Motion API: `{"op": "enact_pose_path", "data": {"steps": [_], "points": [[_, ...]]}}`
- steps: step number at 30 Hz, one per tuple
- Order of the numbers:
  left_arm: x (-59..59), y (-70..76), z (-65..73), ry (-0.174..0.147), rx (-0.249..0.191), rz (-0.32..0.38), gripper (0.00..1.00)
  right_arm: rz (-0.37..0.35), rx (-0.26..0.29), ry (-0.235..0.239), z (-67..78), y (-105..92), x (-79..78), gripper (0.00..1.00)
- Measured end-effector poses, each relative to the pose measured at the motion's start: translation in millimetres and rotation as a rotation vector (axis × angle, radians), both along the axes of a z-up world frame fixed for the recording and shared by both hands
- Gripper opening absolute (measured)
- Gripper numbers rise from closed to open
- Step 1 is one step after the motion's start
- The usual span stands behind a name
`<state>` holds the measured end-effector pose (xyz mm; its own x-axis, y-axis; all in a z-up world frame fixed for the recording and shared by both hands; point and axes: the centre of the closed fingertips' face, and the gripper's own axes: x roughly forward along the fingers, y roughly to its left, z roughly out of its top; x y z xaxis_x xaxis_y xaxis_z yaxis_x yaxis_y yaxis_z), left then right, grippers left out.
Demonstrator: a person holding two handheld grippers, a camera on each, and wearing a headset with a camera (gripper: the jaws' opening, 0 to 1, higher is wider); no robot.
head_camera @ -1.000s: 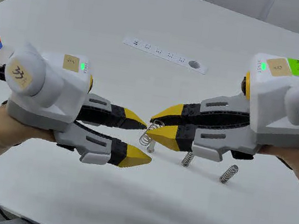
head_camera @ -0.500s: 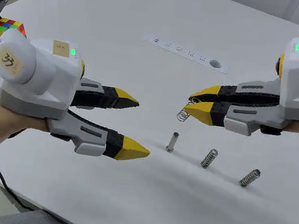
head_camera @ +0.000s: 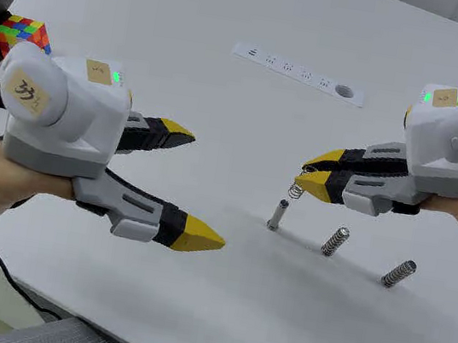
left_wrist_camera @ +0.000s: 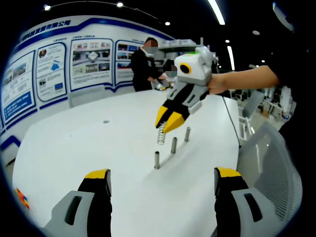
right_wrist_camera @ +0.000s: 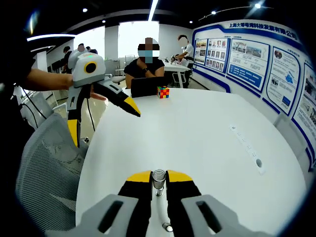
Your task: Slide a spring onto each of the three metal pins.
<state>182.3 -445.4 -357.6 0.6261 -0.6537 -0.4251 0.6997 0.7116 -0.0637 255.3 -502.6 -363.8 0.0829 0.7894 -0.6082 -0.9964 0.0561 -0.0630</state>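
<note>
One spring (head_camera: 295,190), a short coil of thin silver wire with open turns, hangs from the tips of the right gripper (head_camera: 304,175). Its upper end is pinched between the two yellow jaw tips, which are pressed together on it, and the rest of the coil hangs free below them. In the right gripper view the round end of the coil sits between the two yellow tips.

The spring is in the air, just above the top of the bare pin (head_camera: 278,215) and a little to the right of it. It is not on the pin yet. This pin is a plain grey metal rod, the left one of a row of three on the white table (head_camera: 193,11). The middle pin (head_camera: 336,241) and the right pin (head_camera: 398,274) each carry a coil wound around them from top to bottom. In the left gripper view all three stand upright.

The left gripper (head_camera: 194,188) is held to the left of the row, well apart from the pins, with its jaws spread wide and nothing between them.

Farther away on the table lies a long white power strip (head_camera: 300,72). A colour cube (head_camera: 21,31) stands at the far left.
</note>
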Motion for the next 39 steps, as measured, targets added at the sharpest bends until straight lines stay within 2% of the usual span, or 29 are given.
{"op": "enact_pose_path", "data": {"steps": [3,8,14,28,35,39], "points": [[3.3,4.6,-3.2,0.002,0.013,0.020,0.97,-0.011,-0.006,0.005,-5.7,1.0,2.8,0.11],[7.4,7.4,-2.4,0.002,0.001,0.033,1.00,-0.021,-0.011,0.021,-14.3,4.3,4.9,0.11],[8.1,7.9,-5.3,0.009,0.001,0.035,1.00,-0.020,-0.038,0.025,-26.1,5.3,7.4,0.11],[4.8,12.7,-14.0,0.037,0.016,0.042,0.99,-0.033,-0.052,0.051,-40.5,5.1,5.8,0.11],[4.2,9.9,-15.0,0.040,0.022,0.029,0.98,-0.037,-0.055,0.051,-49.3,5.4,5.7,0.11],[5.6,9.1,-12.5,0.034,0.012,0.033,0.97,-0.047,-0.059,0.057,-56.1,6.0,5.4,0.11]]}}
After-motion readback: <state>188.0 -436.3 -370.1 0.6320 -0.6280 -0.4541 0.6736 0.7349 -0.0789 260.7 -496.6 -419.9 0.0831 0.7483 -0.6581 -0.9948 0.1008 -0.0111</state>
